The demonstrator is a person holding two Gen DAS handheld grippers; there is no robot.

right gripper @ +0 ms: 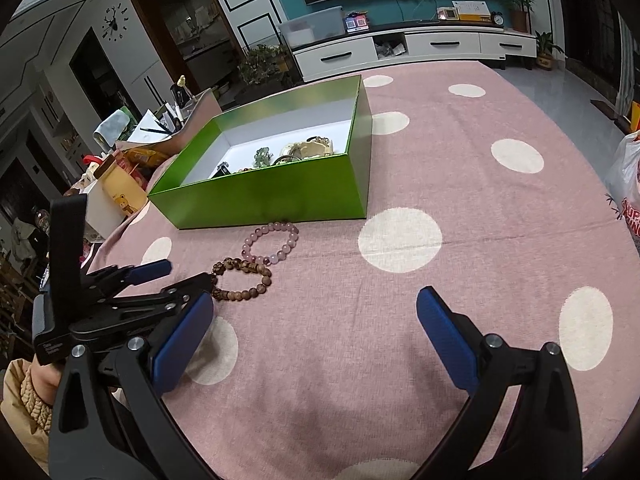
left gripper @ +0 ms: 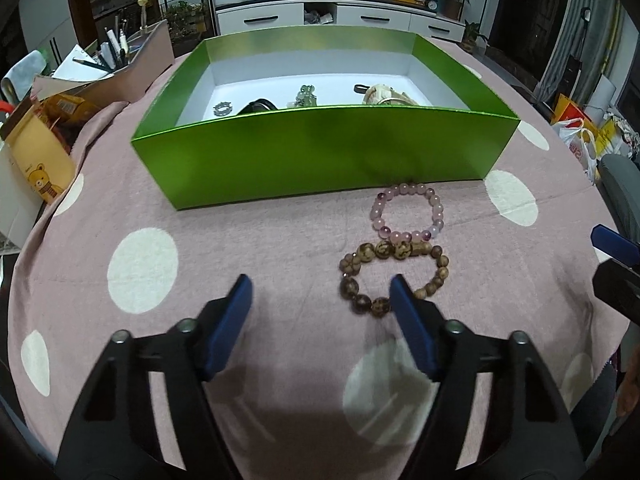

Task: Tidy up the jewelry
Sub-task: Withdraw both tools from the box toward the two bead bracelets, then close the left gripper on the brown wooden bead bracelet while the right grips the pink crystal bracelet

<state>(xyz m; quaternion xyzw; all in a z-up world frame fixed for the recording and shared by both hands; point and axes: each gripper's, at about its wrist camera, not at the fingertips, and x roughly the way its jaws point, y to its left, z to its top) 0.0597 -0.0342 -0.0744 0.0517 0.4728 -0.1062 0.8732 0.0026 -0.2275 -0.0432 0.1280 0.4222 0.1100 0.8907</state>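
Room: living room at the top of both views, with a white TV cabinet against a teal wall.
Table: pink cloth with white dots fills the middle and bottom of both frames.
Box: green box, white inside, open on top, in the upper middle of the left wrist view; several jewelry pieces lie in it, half hidden by its near wall.
Clutter: pens, packets and a bear carton at the left edge, beside the box.
Left gripper: bottom centre, jaws spread wide and holding nothing; its right finger overlaps the brown bracelet's rim in the picture, contact unclear.
Right gripper: bottom of its own view, jaws spread wide over bare cloth.
Pink bracelet: flat on the cloth, just in front of the box's near wall.
Brown bracelet: flat on the cloth, directly below the pink one and touching it.
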